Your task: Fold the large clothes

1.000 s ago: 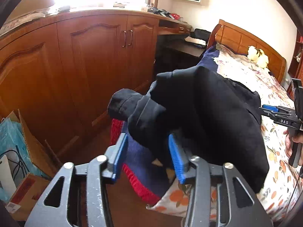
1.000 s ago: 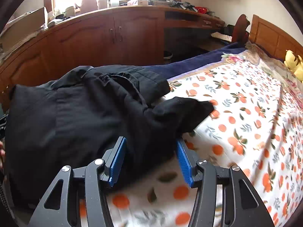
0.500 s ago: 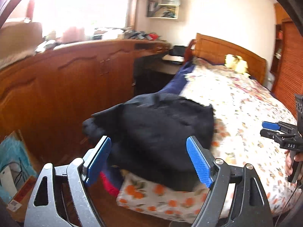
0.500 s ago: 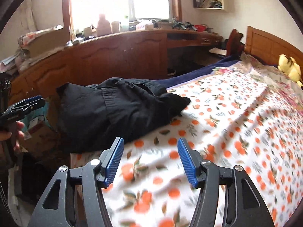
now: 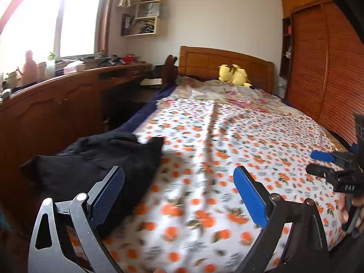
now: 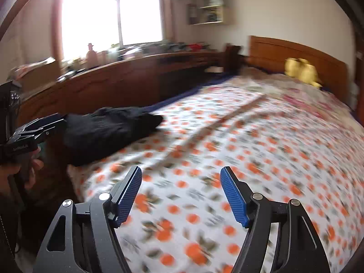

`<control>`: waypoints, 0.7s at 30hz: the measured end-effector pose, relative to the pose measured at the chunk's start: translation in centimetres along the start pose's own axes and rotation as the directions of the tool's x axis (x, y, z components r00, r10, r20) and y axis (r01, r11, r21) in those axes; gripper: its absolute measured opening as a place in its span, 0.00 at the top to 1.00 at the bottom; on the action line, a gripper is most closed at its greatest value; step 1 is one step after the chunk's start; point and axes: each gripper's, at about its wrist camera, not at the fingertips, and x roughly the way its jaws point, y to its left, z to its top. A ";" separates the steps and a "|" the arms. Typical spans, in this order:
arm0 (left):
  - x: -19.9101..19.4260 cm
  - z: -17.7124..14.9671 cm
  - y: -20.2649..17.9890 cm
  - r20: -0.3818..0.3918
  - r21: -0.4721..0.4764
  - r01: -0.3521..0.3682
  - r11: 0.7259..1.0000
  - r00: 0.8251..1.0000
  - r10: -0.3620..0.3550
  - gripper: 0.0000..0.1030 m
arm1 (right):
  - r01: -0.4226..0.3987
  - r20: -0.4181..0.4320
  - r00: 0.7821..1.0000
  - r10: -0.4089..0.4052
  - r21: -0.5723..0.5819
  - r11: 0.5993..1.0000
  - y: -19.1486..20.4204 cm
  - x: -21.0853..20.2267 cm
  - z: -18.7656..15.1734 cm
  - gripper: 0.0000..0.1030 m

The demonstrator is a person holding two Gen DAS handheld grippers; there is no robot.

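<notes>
The black garment (image 5: pixel 95 159) lies bunched at the bed's near left corner, along the edge of the orange-flowered bedspread (image 5: pixel 227 141) beside the wooden cabinets (image 5: pixel 50 113). The spread is open from there to the yellow plush toy (image 5: pixel 234 74) at the headboard. Your left gripper (image 5: pixel 179 193) hangs over the near edge, jaws wide and empty, its left pad above the garment. Your right gripper (image 6: pixel 180 192) is likewise open and empty. A second ago, both jaws sat closer around the cloth; you have since released and drawn back.
</notes>
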 end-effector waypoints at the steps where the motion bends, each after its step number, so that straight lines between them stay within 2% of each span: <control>1: 0.2 0.0 -1.1 -0.002 0.001 0.011 1.000 1.000 -0.011 0.06 | 0.023 -0.002 1.000 -0.023 0.007 1.000 -0.4 -0.6 -0.6 0.28; 5: 1.1 0.2 -5.7 -0.013 0.012 0.061 0.998 0.998 -0.061 0.06 | 0.134 0.006 0.991 -0.135 0.047 0.990 -2.5 -4.5 -2.7 0.28; 11: 1.7 -0.7 -12.5 -0.073 0.060 0.151 0.987 0.986 -0.147 0.06 | 0.213 0.021 0.976 -0.216 0.116 0.970 -3.6 -11.3 -4.6 0.28; 15: 0.4 -1.2 -16.6 -0.101 0.078 0.216 0.973 0.973 -0.208 0.06 | 0.252 0.044 0.964 -0.261 0.145 0.957 -3.1 -15.6 -5.3 0.28; 19: -1.8 -1.3 -20.2 -0.104 0.123 0.235 0.964 0.969 -0.222 0.06 | 0.270 0.076 0.955 -0.288 0.188 0.944 -2.3 -19.5 -6.0 0.28; 21: -3.4 -1.0 -21.7 -0.092 0.152 0.235 0.960 0.970 -0.223 0.06 | 0.283 0.095 0.948 -0.305 0.195 0.939 -1.8 -19.9 -6.3 0.28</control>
